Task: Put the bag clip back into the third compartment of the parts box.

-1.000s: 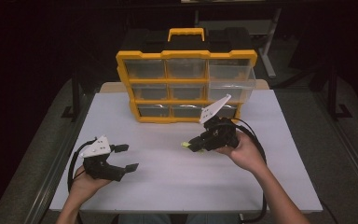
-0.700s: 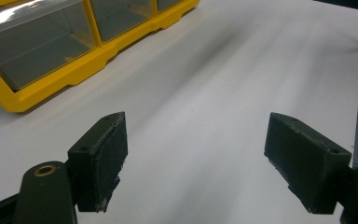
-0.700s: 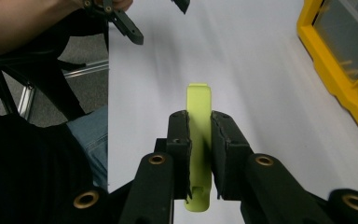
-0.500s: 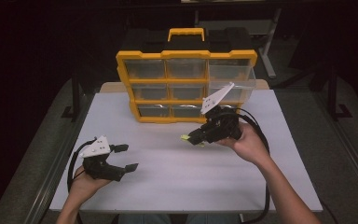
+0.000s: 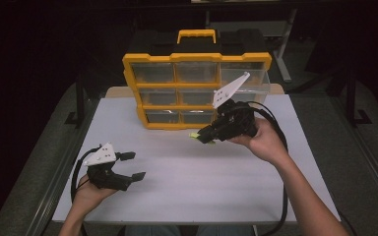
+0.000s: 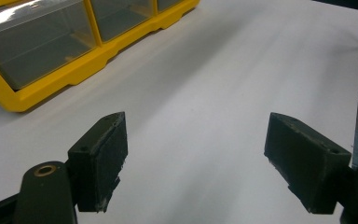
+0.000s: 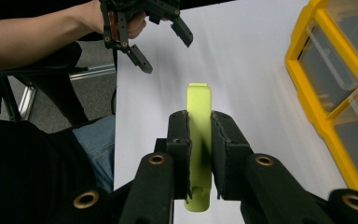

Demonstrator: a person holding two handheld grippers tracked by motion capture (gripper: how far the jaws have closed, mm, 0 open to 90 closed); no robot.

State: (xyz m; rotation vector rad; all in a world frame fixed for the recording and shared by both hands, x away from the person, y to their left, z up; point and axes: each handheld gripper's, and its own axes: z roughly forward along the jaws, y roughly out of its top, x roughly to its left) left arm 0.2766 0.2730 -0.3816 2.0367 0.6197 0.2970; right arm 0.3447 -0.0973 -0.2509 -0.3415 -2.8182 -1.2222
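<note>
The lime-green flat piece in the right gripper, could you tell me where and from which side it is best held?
Grip the lime-green flat piece across its two broad faces near mid-length, coming along its long axis from the back end, as the right gripper does now. It is thin and strip-like, so flat pads sit squarely on the faces, and the front end stays free beyond the jaws, probably for placing into the yellow drawer organiser.

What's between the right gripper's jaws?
A flat lime-green piece, clamped by the right gripper above the white table. One end sticks out past the pads; the pads cover its middle, so its full shape isn't clear.
</note>
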